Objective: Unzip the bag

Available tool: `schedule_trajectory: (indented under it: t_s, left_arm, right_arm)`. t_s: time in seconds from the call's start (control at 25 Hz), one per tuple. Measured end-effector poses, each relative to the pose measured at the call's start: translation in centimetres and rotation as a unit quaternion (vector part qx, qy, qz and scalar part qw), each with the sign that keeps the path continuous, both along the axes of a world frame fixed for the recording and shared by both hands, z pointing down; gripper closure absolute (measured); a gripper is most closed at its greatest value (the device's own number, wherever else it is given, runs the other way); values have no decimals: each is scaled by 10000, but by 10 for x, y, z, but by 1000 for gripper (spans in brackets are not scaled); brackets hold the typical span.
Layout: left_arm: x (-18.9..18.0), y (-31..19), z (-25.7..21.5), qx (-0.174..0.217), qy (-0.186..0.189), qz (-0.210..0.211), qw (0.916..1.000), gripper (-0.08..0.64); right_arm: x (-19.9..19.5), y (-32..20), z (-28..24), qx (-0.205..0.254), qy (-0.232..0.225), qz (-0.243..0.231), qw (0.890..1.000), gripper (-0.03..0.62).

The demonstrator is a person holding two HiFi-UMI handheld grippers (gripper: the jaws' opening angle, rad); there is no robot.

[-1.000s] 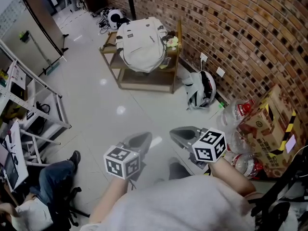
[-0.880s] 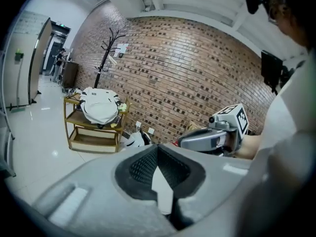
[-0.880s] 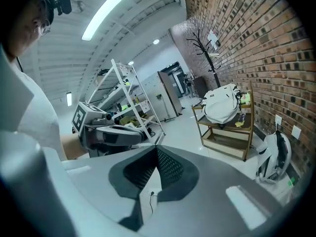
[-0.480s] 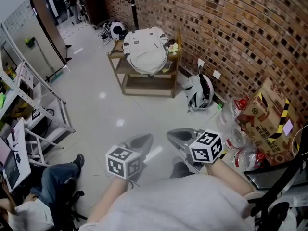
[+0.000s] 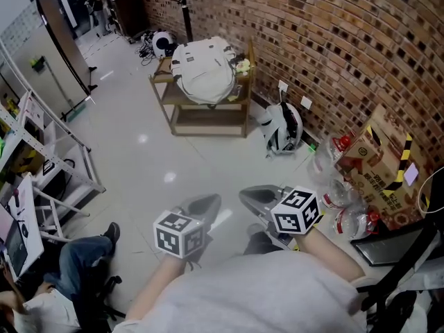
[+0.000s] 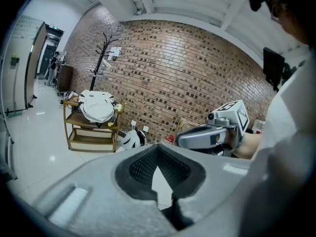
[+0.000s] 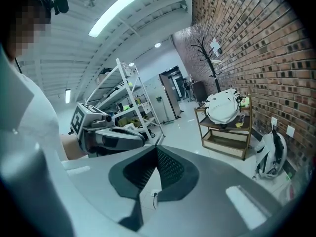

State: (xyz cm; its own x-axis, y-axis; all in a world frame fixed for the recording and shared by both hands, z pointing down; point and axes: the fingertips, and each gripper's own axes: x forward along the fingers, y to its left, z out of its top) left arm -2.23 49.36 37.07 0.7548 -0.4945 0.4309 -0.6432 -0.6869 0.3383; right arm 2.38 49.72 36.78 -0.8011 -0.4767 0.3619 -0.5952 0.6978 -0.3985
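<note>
Bag [image 5: 202,76], white and puffy, sat on top of a small wooden bench [image 5: 208,120] at the far side of the room, close to the brick wall [image 5: 347,40]. Its zip was too small to make out. Some little yellow things [image 5: 243,64] lay beside the bag on the bench top.

The left gripper [image 5: 201,203] and the right gripper [image 5: 258,195] were side by side low in the head view, close to the person's body. Both pointed toward the bench but were well apart from it. The left gripper had its jaws pressed together with nothing between them. The right gripper had its jaws pressed together too, and it held nothing. Only shiny floor [image 5: 152,158] showed past their tips.

A smaller backpack [image 5: 281,127], white and black, leaned on the floor against the wall, just to the right of the bench. Nearer the person, by the wall, stood a cardboard box [image 5: 378,161] with clear plastic bottles [image 5: 340,186] beside it. A white metal rack [image 5: 52,151] stood on the left side, and another person [image 5: 66,262] sat low beside it.
</note>
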Motion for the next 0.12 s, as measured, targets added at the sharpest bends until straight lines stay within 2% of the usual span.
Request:
schedule_trajectory:
  t_s: [0.12]
  left_arm:
    - [6,2,6,-64,-21,34,10000,558]
  right_arm:
    - [7,1,5,-33,-7,38,10000,591]
